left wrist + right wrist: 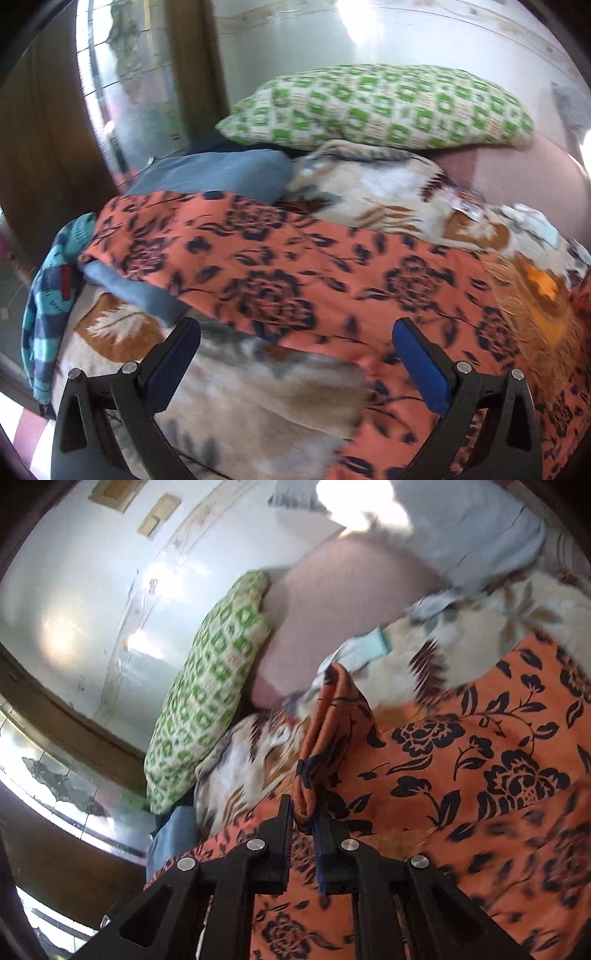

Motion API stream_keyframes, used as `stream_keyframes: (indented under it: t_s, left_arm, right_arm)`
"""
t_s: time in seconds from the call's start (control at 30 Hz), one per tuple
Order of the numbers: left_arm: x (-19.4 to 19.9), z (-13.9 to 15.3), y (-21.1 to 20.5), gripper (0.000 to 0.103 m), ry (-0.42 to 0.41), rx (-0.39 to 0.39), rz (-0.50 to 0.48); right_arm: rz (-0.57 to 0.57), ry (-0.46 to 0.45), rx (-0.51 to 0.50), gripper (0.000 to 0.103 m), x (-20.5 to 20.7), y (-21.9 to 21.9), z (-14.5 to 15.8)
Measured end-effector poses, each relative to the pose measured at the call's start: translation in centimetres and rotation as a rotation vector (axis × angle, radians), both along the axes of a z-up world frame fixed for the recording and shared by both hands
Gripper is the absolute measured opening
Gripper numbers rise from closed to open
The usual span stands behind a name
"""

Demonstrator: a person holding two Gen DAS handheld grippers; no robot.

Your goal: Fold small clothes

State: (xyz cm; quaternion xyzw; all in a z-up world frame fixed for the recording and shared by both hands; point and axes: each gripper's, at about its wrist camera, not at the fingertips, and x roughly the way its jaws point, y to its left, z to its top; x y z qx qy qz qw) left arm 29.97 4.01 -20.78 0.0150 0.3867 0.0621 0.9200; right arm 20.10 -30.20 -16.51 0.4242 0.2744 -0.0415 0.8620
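Orange floral cloth (280,266) spread over beige blanket (373,192) on bed, in front of green-patterned pillow (376,107). Right gripper (304,816) pinched tight on bunched edge of orange floral cloth, fold standing up between fingers. Left gripper (295,343) wide open, nothing held, above near edge of cloth. Blue garment (221,173) just beside pillow.

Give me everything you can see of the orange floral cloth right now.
The orange floral cloth is thin, soft-looking fabric, salmon-orange with dark navy roses and leaves. It lies spread and rumpled across the cream and brown blanket on the bed, partly covering a blue garment at its left edge. The right gripper has its jaws shut on a bunched fold of one edge, lifted off the bed. The left gripper hovers open over its near edge, not touching.
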Motion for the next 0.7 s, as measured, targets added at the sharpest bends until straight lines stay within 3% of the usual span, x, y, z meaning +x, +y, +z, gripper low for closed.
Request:
stream_keyframes:
  t_s: [0.13, 0.2, 0.3, 0.43, 0.5, 0.53, 0.57, 0.63, 0.7]
  left_arm:
    - [0.9, -0.7, 3.0, 0.103, 0.033, -0.051, 0.08]
    - [1.0, -0.9, 3.7, 0.103, 0.045, -0.074, 0.097]
    - [1.0, -0.8, 3.3, 0.103, 0.041, -0.077, 0.09]
    - [1.0, -0.5, 1.3, 0.103, 0.038, -0.082, 0.024]
    - [1.0, -0.4, 0.2, 0.103, 0.047, -0.097, -0.005]
    - [1.1, -0.4, -0.2, 0.103, 0.05, -0.106, -0.017]
    - [1.1, -0.3, -0.7, 0.103, 0.051, -0.116, -0.027]
    - [1.1, -0.2, -1.5, 0.103, 0.045, -0.134, -0.044]
    - [1.2, -0.3, -2.5, 0.103, 0.048, -0.154, -0.067]
  right_arm:
    - [0.154, 0.057, 0.142, 0.015, 4.3, 7.5, -4.9]
    - [0.226, 0.105, 0.151, 0.017, 5.4, 10.2, -6.8]
    - [0.306, 0.12, 0.125, 0.02, 6.0, 11.6, -7.2]
    - [0.344, 0.011, 0.052, 0.026, 3.5, 9.2, -3.8]
    - [0.326, -0.035, -0.016, 0.04, 1.5, 7.3, -1.7]
    - [0.297, -0.032, -0.07, 0.059, 1.0, 6.5, -0.7]
    - [0.254, -0.028, -0.132, 0.065, -0.1, 5.5, 0.2]
    - [0.191, -0.015, -0.216, 0.065, -2.4, 3.2, 1.3]
    - [0.136, -0.012, -0.239, 0.065, -4.9, 0.4, 1.7]
